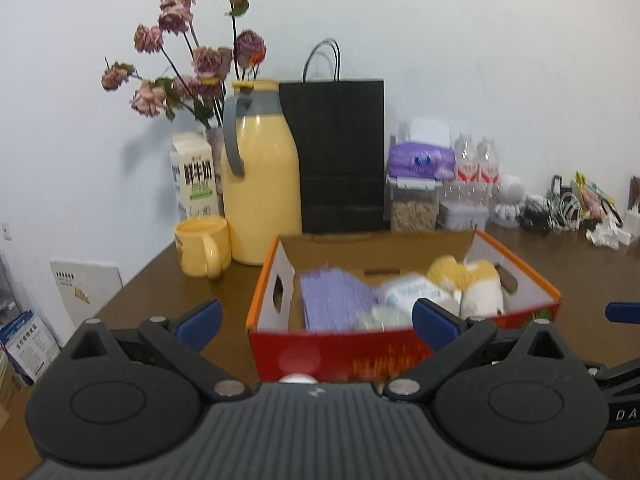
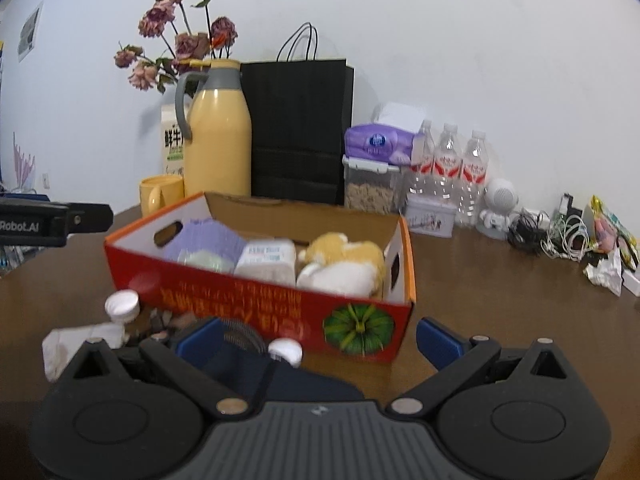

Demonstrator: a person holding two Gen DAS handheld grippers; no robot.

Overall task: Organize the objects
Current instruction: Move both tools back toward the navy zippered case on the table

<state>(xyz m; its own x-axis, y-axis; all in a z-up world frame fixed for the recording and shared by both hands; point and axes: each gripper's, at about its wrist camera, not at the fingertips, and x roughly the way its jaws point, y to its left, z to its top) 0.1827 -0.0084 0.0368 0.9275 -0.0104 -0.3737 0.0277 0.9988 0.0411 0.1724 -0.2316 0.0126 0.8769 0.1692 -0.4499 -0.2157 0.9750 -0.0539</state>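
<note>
Both the left claw [image 1: 316, 320] and the right claw [image 2: 316, 340] are spread apart, holding nothing, before the red box [image 2: 256, 304] containing a plush toy [image 2: 344, 264] on the brown surface [image 2: 500, 280].

Open tongs [image 2: 318, 340] face a red box [image 2: 256, 296] holding a plush toy [image 2: 344, 264].

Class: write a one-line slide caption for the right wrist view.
Open right gripper faces a red cardboard box holding a plush toy.
</note>
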